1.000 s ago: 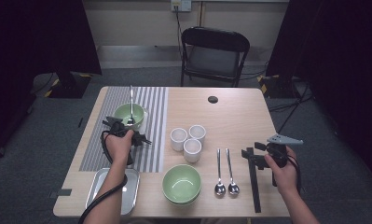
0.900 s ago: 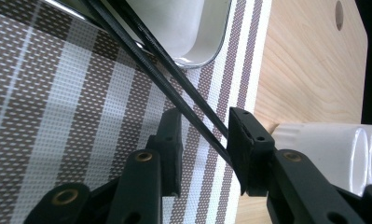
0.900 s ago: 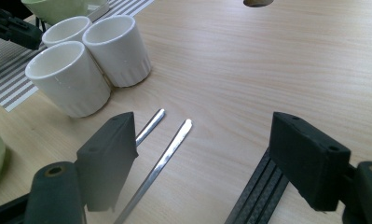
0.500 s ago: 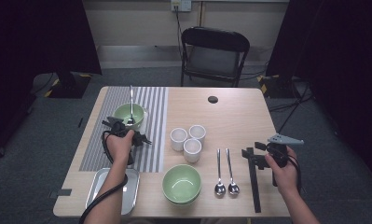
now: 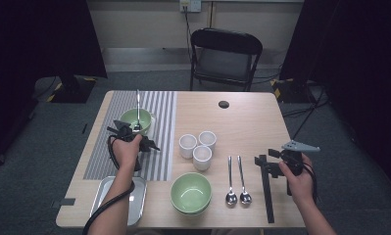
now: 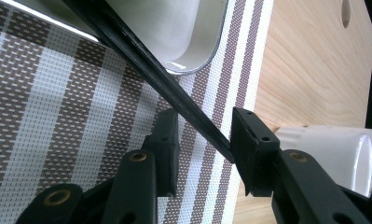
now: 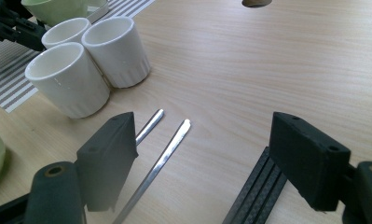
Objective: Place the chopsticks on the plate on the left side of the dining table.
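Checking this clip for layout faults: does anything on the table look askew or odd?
One thing: black chopsticks lie slanted across the striped placemat between the left gripper's fingers, which have just been opening, while the other pair lies straight by the right gripper. Nothing looks spilled or damaged.

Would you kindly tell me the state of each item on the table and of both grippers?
Left gripper: open, jaws have just been opening, black chopsticks between them.
Right gripper: open, empty.
Three white cups: upright, empty.
Near green bowl: upright, empty.
Far green bowl: upright, long spoon standing in it.
Two spoons: lying flat, side by side.
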